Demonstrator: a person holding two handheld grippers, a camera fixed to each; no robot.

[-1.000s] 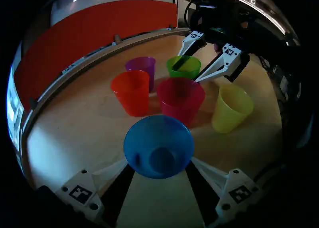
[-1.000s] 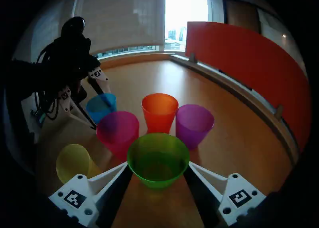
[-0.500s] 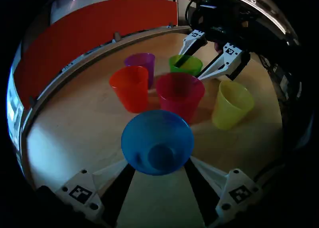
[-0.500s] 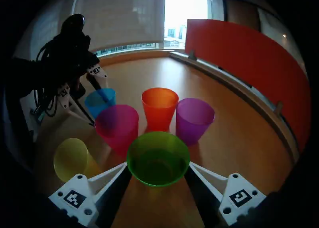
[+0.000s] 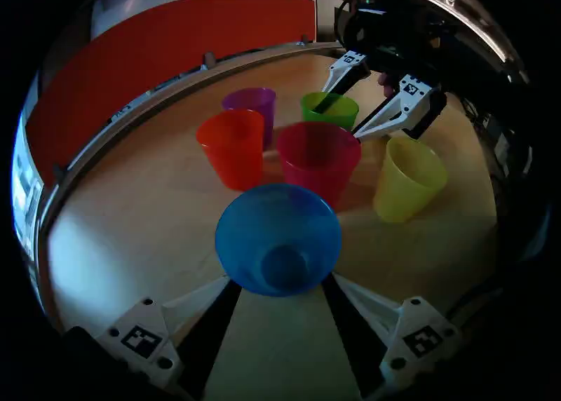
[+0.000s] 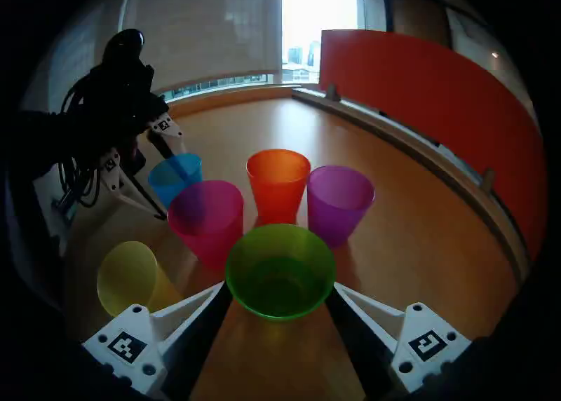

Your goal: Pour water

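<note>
Left gripper [image 5: 278, 280] pinches a blue cup [image 5: 277, 236], right gripper [image 6: 279, 287] pinches a green cup [image 6: 280, 271]; tilting either could topple the close-packed pink cup [image 5: 317, 155].

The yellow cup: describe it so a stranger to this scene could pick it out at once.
On the wooden table edged by a red panel stands a cluster of six coloured cups. The yellow cup is on the side farthest from the panel, beside the pink cup; it alone is yellow.

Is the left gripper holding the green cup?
No, the left gripper has its jaws closed on the blue cup; the green cup sits in the right gripper.
</note>
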